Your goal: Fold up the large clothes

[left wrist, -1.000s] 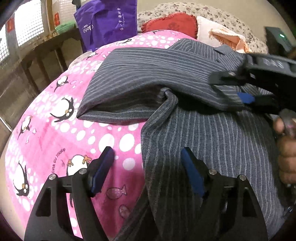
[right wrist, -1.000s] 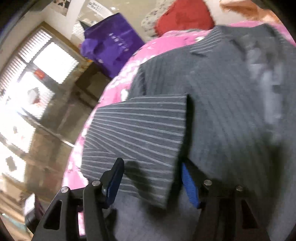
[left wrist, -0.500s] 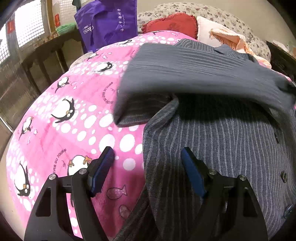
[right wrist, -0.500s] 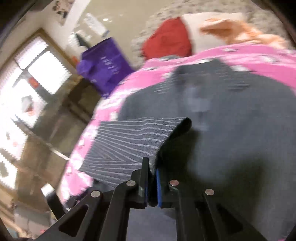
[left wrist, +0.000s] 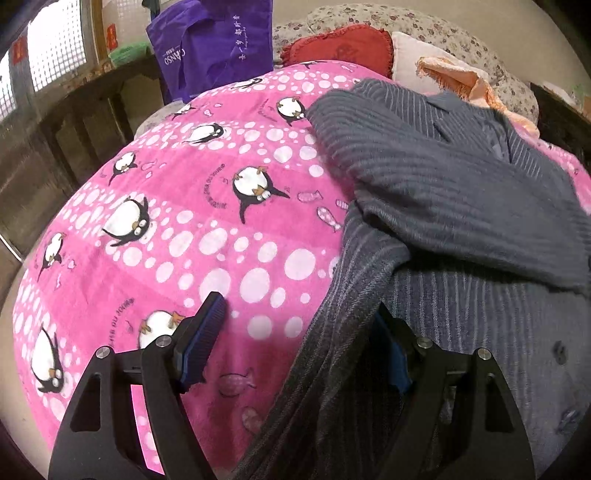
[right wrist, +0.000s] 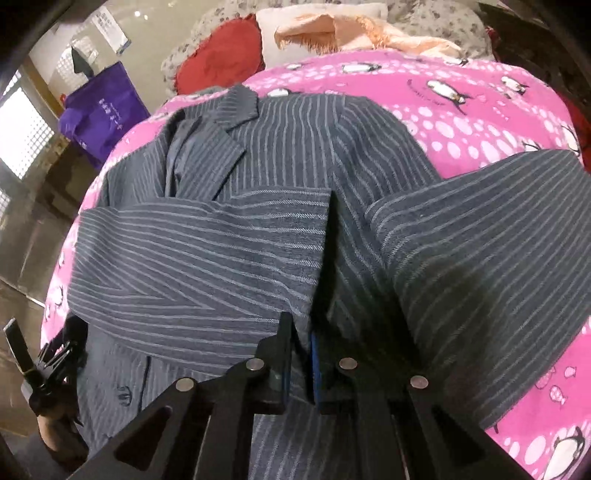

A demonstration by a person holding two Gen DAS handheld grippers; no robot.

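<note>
Clenched on the cuff end of one sleeve (right wrist: 207, 258), our right gripper (right wrist: 299, 354) has its two fingers pressed almost together with the striped cloth pinched between the pads; the jaws have just been closing on it. Our left gripper (left wrist: 295, 343) stands spread wide, grasping nothing: one finger (left wrist: 203, 332) hangs over the pink blanket (left wrist: 166, 221), and the other finger is half hidden behind the jacket's front edge, which runs up between the two.

We count one grey pinstriped jacket (right wrist: 295, 147), two sleeves, two grippers. The jacket lies spread on the penguin-print blanket, collar toward the far edge. The held sleeve is drawn across the chest, and the second sleeve (right wrist: 480, 258) lies toward the blanket's right edge.

Past the far edge we see one red cushion (right wrist: 221, 62), one peach cloth (right wrist: 351, 33) and one purple bag (left wrist: 214, 44).
</note>
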